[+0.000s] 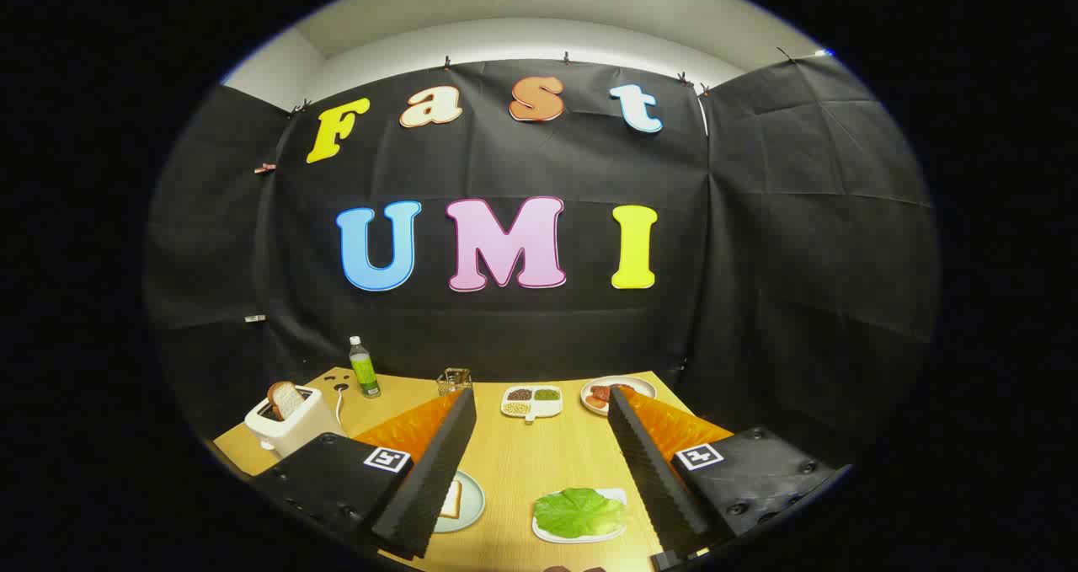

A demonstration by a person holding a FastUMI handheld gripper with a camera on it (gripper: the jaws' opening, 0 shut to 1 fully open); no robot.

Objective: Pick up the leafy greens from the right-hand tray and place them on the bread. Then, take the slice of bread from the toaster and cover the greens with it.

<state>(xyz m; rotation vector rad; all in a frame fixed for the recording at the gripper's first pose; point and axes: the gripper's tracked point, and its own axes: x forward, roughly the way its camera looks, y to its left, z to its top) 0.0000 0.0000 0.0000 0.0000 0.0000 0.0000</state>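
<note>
No readable text on the bottle (pixel 364 368) label.

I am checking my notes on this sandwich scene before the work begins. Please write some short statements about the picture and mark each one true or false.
1. The gripper is open and holds nothing. True.
2. The lettuce leaf already lies on the bread. False: it lies on its own white tray, between the fingers.
3. A slice of bread stands in the white toaster. True.
4. The green bottle lies on its side. False: it stands upright, beyond the toaster.
5. A slice of bread rests on a round plate beside the lettuce tray. True.
</note>
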